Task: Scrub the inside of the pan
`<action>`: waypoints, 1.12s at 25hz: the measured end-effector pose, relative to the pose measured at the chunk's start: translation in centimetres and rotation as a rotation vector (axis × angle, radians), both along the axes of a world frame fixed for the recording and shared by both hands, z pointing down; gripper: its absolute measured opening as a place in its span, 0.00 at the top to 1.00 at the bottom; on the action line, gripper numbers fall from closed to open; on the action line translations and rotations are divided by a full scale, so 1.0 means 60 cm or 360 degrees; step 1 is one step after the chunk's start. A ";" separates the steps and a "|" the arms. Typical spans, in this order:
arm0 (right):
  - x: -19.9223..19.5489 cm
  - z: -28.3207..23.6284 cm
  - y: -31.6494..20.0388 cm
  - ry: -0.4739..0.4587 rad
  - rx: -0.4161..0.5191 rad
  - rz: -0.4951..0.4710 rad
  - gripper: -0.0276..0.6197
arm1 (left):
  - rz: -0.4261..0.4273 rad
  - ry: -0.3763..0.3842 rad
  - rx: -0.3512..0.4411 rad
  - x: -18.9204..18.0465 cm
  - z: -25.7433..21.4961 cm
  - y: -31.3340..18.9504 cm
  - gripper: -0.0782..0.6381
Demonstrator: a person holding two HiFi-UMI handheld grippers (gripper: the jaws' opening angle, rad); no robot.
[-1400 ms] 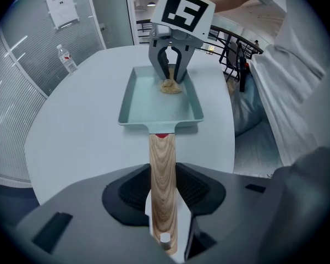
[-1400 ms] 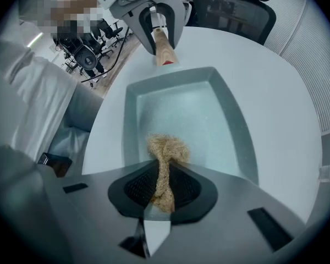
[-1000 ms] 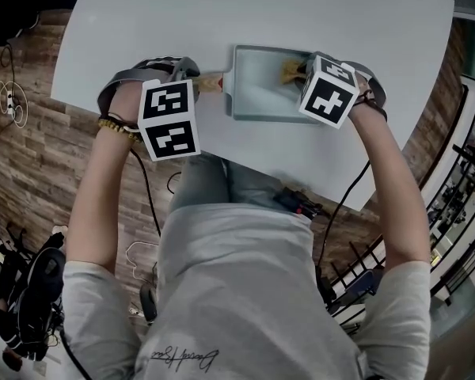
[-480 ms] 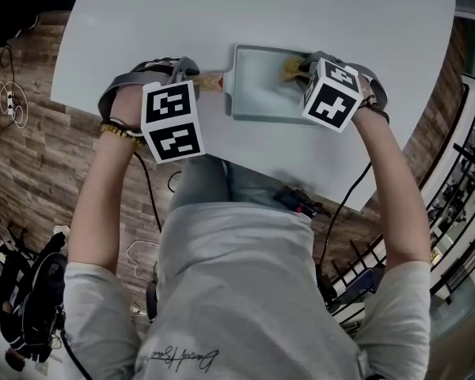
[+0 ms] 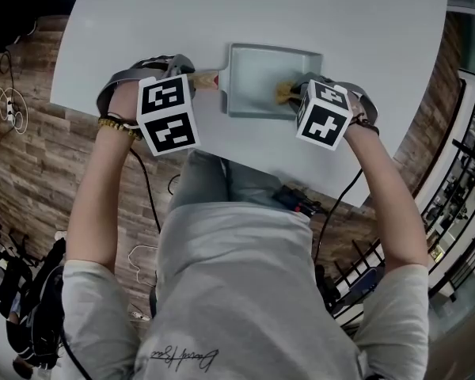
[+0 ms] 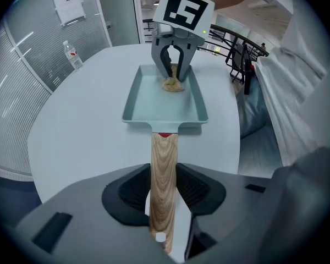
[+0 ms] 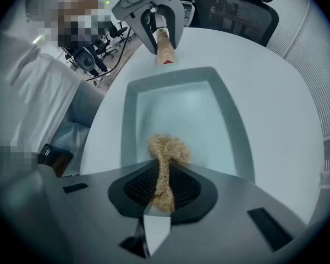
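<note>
A pale blue-grey rectangular pan (image 5: 261, 76) (image 6: 148, 100) (image 7: 220, 120) lies on the white table (image 5: 245, 14). Its wooden handle (image 5: 206, 81) (image 6: 163, 186) (image 7: 164, 49) points left, and my left gripper (image 5: 191, 80) (image 6: 164, 194) is shut on it. My right gripper (image 5: 294, 95) (image 7: 164, 183) is shut on a tan fibrous scrubber (image 5: 286, 93) (image 6: 173, 83) (image 7: 166, 150). The scrubber's tuft rests on the pan's floor near the right wall. In the left gripper view the right gripper stands over the pan's far end.
The table's near edge (image 5: 245, 169) runs just below the pan, with the person's lap under it. A water bottle (image 6: 73, 55) stands at the table's far side in the left gripper view. An office chair (image 7: 239, 4) stands beyond the table.
The right gripper and the scrubber have slid from the pan's far right corner toward the near right side. The left gripper still holds the handle in place.
</note>
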State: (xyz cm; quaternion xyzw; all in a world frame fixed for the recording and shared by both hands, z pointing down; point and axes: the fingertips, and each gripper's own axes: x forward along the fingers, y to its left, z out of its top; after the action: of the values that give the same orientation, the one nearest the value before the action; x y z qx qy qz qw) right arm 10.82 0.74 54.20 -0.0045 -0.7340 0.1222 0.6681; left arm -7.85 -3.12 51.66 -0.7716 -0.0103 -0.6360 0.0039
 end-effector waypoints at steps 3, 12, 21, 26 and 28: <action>-0.002 0.000 0.016 -0.0016 -0.0059 0.0017 0.85 | 0.0004 -0.0004 -0.0005 -0.001 0.002 -0.005 0.68; 0.015 -0.012 0.046 0.0004 -0.0085 0.0008 0.85 | 0.0030 -0.0023 0.0008 0.018 -0.011 0.009 0.68; 0.004 -0.015 0.042 -0.0043 -0.0052 0.0036 0.85 | 0.0083 -0.0031 0.0029 0.012 -0.008 0.008 0.68; 0.002 -0.012 0.038 -0.0078 -0.0034 0.0084 0.85 | 0.0094 -0.0044 0.0027 0.015 -0.002 0.006 0.68; 0.004 -0.019 0.038 -0.0100 -0.0010 0.0108 0.85 | 0.0100 -0.0045 0.0029 0.018 -0.004 0.007 0.68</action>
State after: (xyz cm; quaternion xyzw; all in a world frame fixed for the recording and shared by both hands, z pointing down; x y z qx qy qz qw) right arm 11.09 3.04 53.07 0.0144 -0.7539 0.1467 0.6403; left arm -6.75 -2.69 51.39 -0.7618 -0.0288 -0.6465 0.0308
